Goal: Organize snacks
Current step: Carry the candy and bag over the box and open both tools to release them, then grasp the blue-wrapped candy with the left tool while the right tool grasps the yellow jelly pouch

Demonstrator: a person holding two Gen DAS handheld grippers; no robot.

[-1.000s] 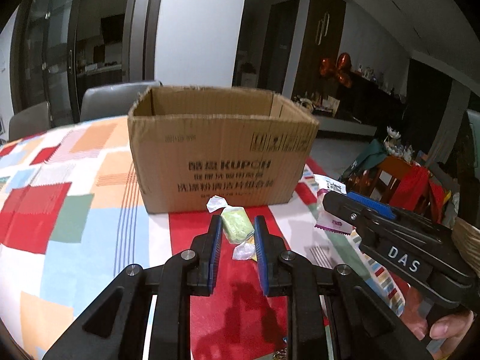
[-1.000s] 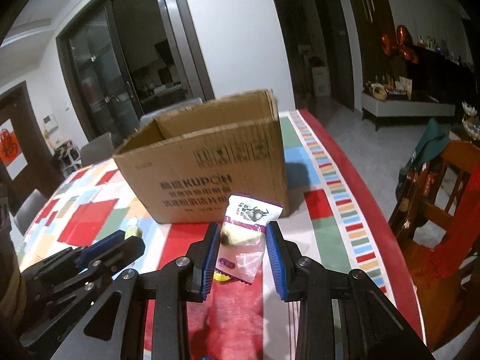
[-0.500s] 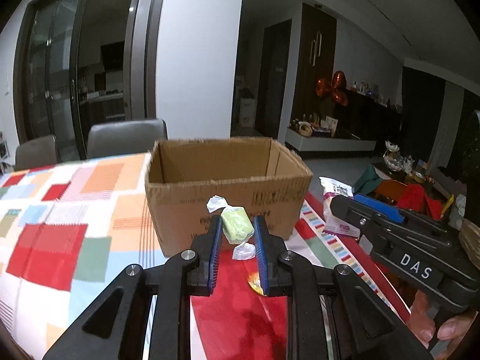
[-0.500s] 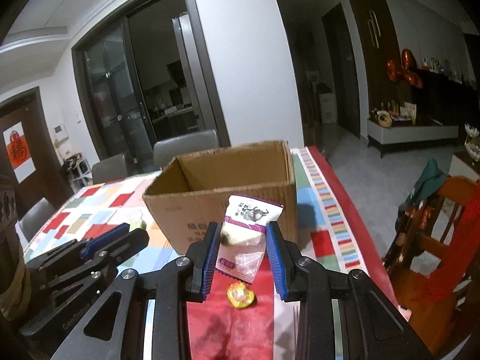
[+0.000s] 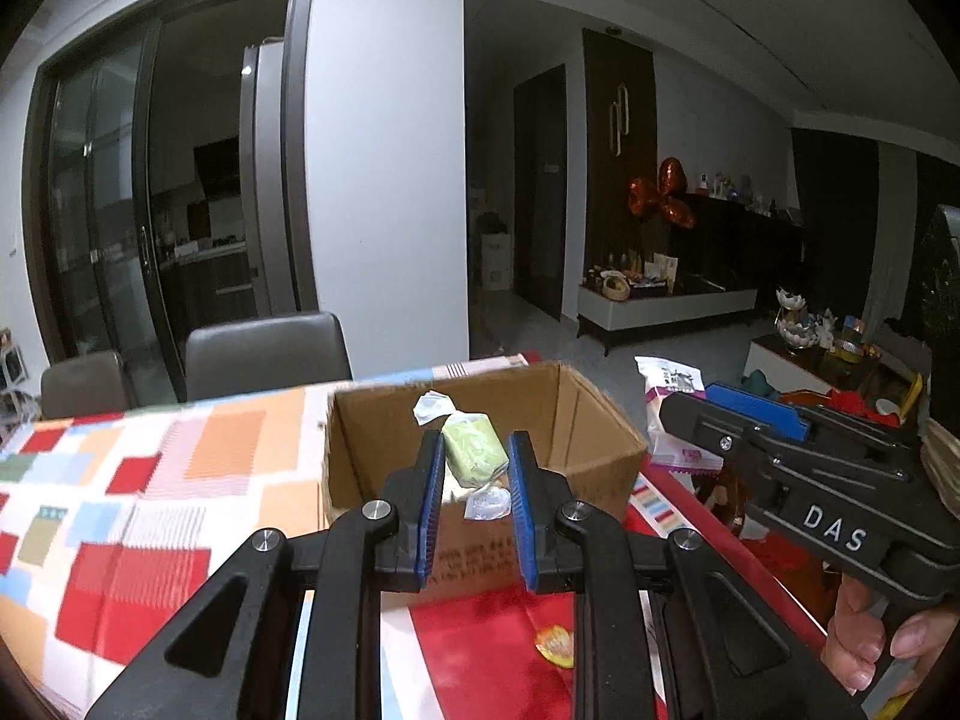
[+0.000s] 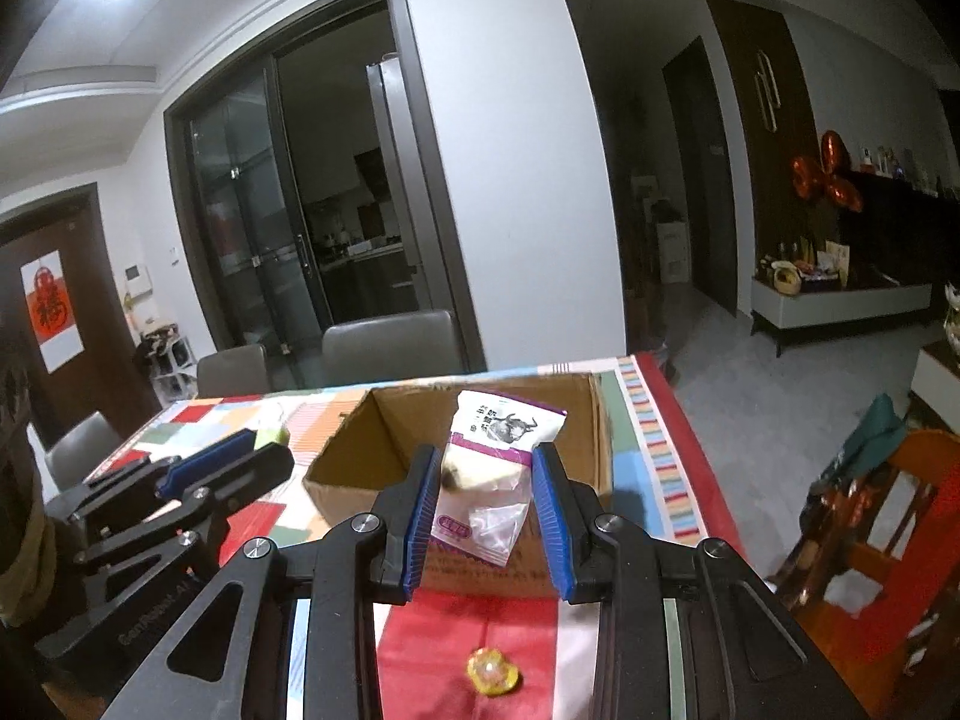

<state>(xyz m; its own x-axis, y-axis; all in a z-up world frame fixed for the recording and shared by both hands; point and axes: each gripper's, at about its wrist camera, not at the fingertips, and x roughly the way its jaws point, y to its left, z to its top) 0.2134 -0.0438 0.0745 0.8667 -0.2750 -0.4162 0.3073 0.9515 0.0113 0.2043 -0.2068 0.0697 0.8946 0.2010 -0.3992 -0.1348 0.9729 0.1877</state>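
Cardboard, film and glossy cloth
My matt brown cardboard box [image 5: 480, 420] sits on the shiny patchwork tablecloth [image 5: 150, 480]; both wrapped snacks look crinkly plastic.

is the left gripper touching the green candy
Touching. The left wrist view shows the left gripper with both blue pads pressed against the green candy, holding it up in front of the cardboard box.

Both grippers [image 5: 474, 498] [image 6: 483, 507] raised, clamped.

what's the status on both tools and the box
Left tool shut on green candy, right tool shut on purple-white packet. Both raised by the open cardboard box. Yellow candy left on tablecloth. Nothing blocking.
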